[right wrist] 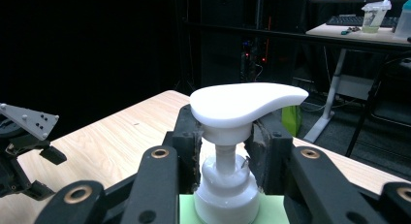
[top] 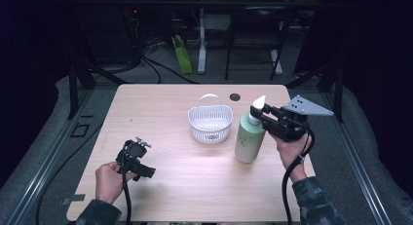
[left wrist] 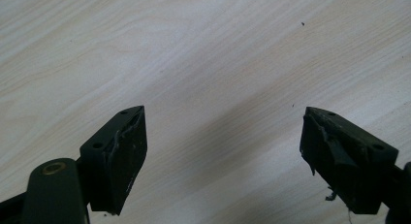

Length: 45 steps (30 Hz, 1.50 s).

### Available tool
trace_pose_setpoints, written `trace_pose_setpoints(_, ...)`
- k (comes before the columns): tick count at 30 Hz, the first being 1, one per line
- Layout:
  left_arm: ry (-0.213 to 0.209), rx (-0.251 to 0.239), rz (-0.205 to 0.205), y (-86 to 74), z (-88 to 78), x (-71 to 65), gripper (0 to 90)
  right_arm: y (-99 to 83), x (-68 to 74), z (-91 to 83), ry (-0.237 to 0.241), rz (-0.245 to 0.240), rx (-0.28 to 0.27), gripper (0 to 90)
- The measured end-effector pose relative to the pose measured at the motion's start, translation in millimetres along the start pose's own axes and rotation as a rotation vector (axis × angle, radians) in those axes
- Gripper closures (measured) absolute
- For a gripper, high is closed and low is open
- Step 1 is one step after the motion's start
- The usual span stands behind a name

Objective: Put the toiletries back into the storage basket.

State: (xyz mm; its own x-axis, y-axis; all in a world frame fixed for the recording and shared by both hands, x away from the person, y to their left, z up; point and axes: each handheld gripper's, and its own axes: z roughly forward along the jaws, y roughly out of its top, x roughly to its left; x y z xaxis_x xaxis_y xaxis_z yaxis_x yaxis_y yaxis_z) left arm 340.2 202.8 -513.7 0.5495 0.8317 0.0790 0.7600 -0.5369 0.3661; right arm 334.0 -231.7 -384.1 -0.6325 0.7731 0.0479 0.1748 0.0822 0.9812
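Observation:
A pale green pump bottle point(top: 249, 138) with a white pump head point(right wrist: 247, 104) stands upright on the wooden table point(top: 160, 103), right of centre. My right gripper point(top: 259, 117) comes in level from the right and is shut on the bottle's neck, just under the pump head; in the right gripper view its pads point(right wrist: 190, 136) press on both sides of the white collar. My left gripper point(top: 144, 171) hovers low over the near left of the table. Its jaws point(left wrist: 223, 117) stand apart over bare wood, with nothing between them.
A white perforated basket point(top: 210, 123) with an upright handle stands at the table's centre, just left of the bottle. A small dark hole point(top: 235, 97) marks the tabletop behind it. Desks and chair legs stand on the floor beyond the far edge.

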Motion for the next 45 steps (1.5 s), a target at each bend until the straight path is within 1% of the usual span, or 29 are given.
trace_pose_setpoints(6,0.002,0.002,0.002,0.0,0.3,0.1,17.3,4.5,-0.9,1.0,0.002,-0.008,-0.007,67.0)
trace_pose_setpoints(16,0.014,0.006,0.006,-0.1,1.0,-0.8,17.3,12.4,-1.5,0.9,0.001,-0.004,-0.019,67.1)
trace_pose_setpoints(18,0.014,0.005,0.005,-0.1,1.1,-0.7,17.3,14.0,-2.1,1.0,0.001,-0.012,-0.02,67.1)
trace_pose_setpoints(25,0.015,0.006,0.005,0.0,1.4,-1.0,17.2,18.0,-1.7,1.4,0.003,-0.012,-0.026,67.1)
trace_pose_setpoints(27,0.016,0.014,0.012,2.1,2.9,-1.5,17.4,22.3,-3.2,2.8,0.009,-0.009,-0.031,67.2)
trace_pose_setpoints(28,0.013,0.009,0.006,1.7,2.4,-1.5,17.4,23.4,-3.8,2.9,0.012,-0.006,-0.035,67.2)
trace_pose_setpoints(31,0.014,0.009,0.007,1.6,1.8,-2.4,17.3,25.1,-4.8,3.2,0.013,-0.01,-0.043,67.3)
trace_pose_setpoints(32,0.008,0.0,0.003,2.1,1.6,-2.2,17.1,26.1,-7.6,4.2,0.016,0.004,-0.045,67.3)
trace_pose_setpoints(33,0.008,0.0,0.003,2.1,1.6,-2.2,16.9,26.1,-7.6,4.2,0.016,0.004,-0.045,67.3)
trace_pose_setpoints(36,0.01,0.017,0.012,3.8,4.8,-4.6,17.3,27.2,-9.8,6.4,0.013,0.008,-0.041,67.3)
trace_pose_setpoints(38,0.009,0.017,0.017,4.1,4.7,-5.0,17.3,27.6,-10.1,6.8,0.012,0.003,-0.04,67.3)
trace_pose_setpoints(41,0.007,0.006,0.008,3.4,2.8,-3.7,17.2,29.8,-10.5,6.6,0.005,-0.005,-0.045,67.4)
trace_pose_setpoints(43,0.006,0.009,0.006,3.4,2.9,-2.9,17.2,30.7,-10.9,7.0,0.005,0.002,-0.043,67.3)
trace_pose_setpoints(45,0.009,0.008,-0.001,3.0,2.5,-1.4,17.2,33.2,-11.4,7.2,0.003,-0.002,-0.041,67.4)
